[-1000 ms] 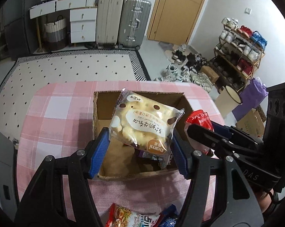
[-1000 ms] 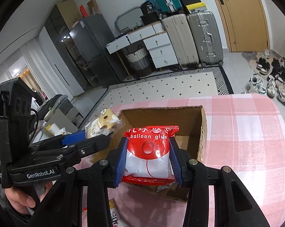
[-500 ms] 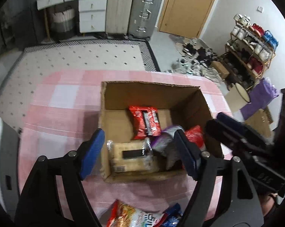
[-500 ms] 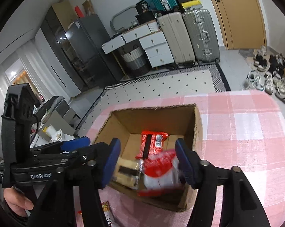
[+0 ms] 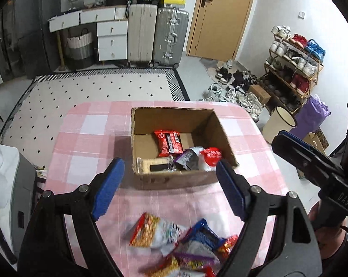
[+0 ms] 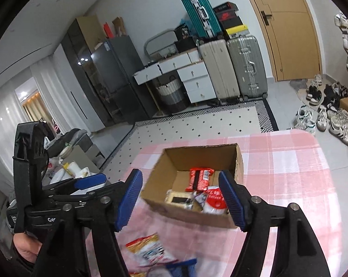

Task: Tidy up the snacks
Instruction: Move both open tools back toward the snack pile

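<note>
Both the left tongs and right tongs are open and empty. The blurred orange-white crinkly snack bag is probably light and slippery; grip its sealed edge.

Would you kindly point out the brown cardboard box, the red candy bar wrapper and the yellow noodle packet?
brown cardboard box (image 5: 174,181), left wrist view, near outer wall.
red candy bar wrapper (image 5: 168,142), left wrist view, wrapper's middle.
yellow noodle packet (image 6: 147,250), right wrist view, packet's middle.

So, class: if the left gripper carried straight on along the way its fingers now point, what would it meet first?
Most likely the brown cardboard box on the pink checked tablecloth: the open left gripper frames its near wall. Depth is unclear, so it might instead clear the rim and reach the snack packets inside.
</note>
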The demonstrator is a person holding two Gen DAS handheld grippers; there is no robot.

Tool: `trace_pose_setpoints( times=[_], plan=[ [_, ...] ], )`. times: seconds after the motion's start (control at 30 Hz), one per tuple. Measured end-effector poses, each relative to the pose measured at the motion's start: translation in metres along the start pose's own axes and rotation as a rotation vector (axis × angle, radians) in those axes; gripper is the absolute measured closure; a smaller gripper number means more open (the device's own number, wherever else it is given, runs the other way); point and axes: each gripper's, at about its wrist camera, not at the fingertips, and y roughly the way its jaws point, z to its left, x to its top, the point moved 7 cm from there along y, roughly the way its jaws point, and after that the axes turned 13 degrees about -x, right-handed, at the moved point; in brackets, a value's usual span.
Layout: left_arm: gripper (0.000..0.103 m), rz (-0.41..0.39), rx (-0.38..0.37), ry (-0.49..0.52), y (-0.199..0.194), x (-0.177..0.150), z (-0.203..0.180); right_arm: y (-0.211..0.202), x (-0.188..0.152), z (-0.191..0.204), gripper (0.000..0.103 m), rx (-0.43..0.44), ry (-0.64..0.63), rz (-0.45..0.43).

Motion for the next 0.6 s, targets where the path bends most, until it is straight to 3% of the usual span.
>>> trace_pose_setpoints(
  times=[0.3,0.53,0.6],
  plan=[
    [0.019,-0.058,-0.035,0.031,-0.084,-0.043,-0.033,-0.092,-0.032,0.028,0.009,0.021,-0.032,-0.073],
    [0.017,-0.137,-0.068,0.025,-0.139,-0.076,-0.049,-0.147,-0.059,0.047,0.005,0.017,-0.076,-0.130],
    [0.007,-0.157,-0.054,0.041,-0.154,-0.088,-0.055,-0.163,-0.071,0.050,0.004,0.015,-0.092,-0.137]
  ],
)
